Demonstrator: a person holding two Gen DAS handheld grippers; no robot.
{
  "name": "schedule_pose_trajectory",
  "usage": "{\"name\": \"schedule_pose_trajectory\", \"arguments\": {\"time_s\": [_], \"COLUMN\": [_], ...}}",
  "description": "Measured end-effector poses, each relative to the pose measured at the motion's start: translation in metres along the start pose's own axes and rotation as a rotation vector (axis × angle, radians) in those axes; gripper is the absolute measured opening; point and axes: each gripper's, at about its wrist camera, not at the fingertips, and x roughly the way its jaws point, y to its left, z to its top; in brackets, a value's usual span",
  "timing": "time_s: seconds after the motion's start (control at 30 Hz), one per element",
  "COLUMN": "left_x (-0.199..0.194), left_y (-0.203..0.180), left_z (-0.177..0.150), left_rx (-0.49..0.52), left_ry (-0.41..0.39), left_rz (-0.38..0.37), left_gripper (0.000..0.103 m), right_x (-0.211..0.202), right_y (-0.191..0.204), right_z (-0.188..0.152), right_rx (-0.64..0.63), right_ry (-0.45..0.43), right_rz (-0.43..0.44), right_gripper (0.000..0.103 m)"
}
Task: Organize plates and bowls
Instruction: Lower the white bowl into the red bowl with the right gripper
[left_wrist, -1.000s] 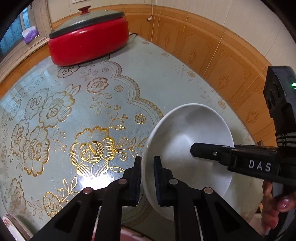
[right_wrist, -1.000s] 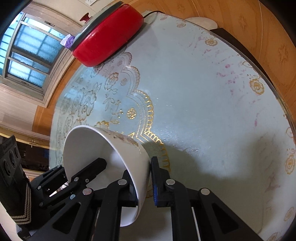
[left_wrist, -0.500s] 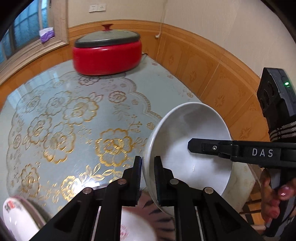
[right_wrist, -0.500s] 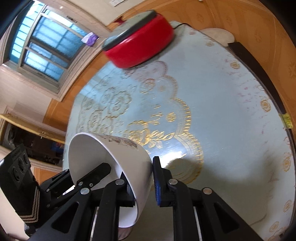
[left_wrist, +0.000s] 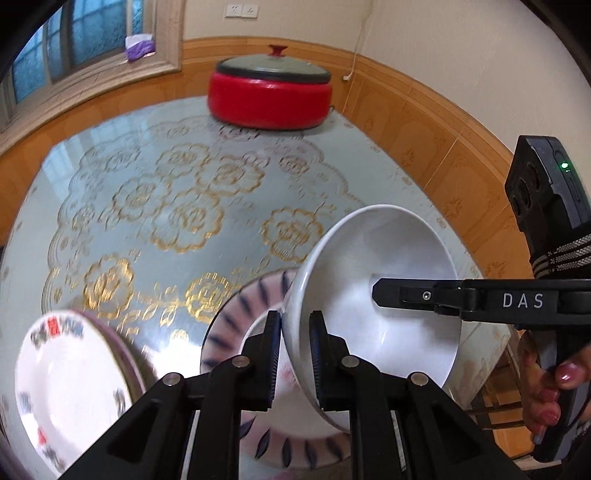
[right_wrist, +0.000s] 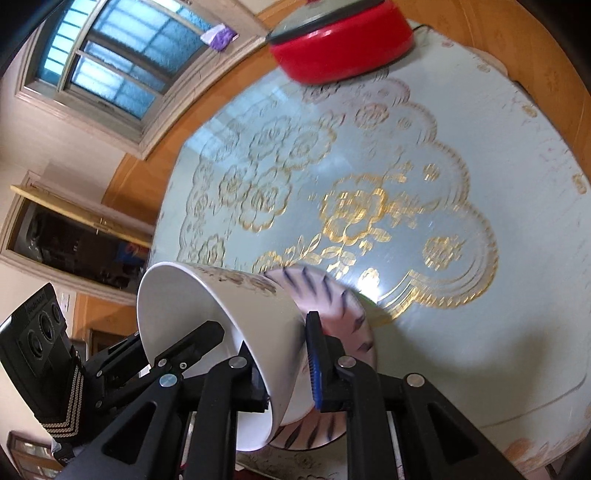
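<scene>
**A:** Holding one white bowl (left_wrist: 373, 295) with both sets of fingers, are you? Why two?

**B:** Because it is glazed, smooth and slippery, and deep for its width. My left gripper (left_wrist: 293, 354) pinches the rim on one side, one finger inside and one outside, nearly shut on the thin wall. My right gripper (right_wrist: 284, 362) does the same at the opposite rim. The bowl hangs tilted on its side, clear of the worktop (left_wrist: 155, 177).

**A:** Where is it relative to the striped plate?

**B:** Directly over the striped plate (left_wrist: 236, 317), which lies flat on the worktop. I judge that plate is where the bowl should be stacked, though I cannot be sure.

**A:** And that plate's look?

**B:** Round, shallow, pale with dark dashes radiating around the rim. To its left sits another plate (left_wrist: 62, 384), white with small printed marks. Far beyond it stands a red pot (left_wrist: 269, 99) with a dark lid.

**A:** The worktop itself?

**B:** Glossy pale covering, gold flowers, reflecting the window.
</scene>
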Motion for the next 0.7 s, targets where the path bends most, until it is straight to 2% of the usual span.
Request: {"name": "schedule_pose_trajectory", "arguments": {"time_s": [0.27, 0.7], "left_x": [0.014, 0.028], "left_y": [0.015, 0.021], "left_z": [-0.034, -0.034], "left_rx": [-0.028, -0.049], "left_ry": [0.069, 0.110], "left_rz": [-0.016, -0.059], "left_gripper": [0.015, 0.017], "right_x": [0.027, 0.042], "right_y": [0.006, 0.009], "right_z": [-0.020, -0.022], "right_rx": [0.021, 0.024], "right_ry": [0.085, 0.119], "right_rz": [-0.065, -0.141], "right_gripper": [0.015, 0.015]}}
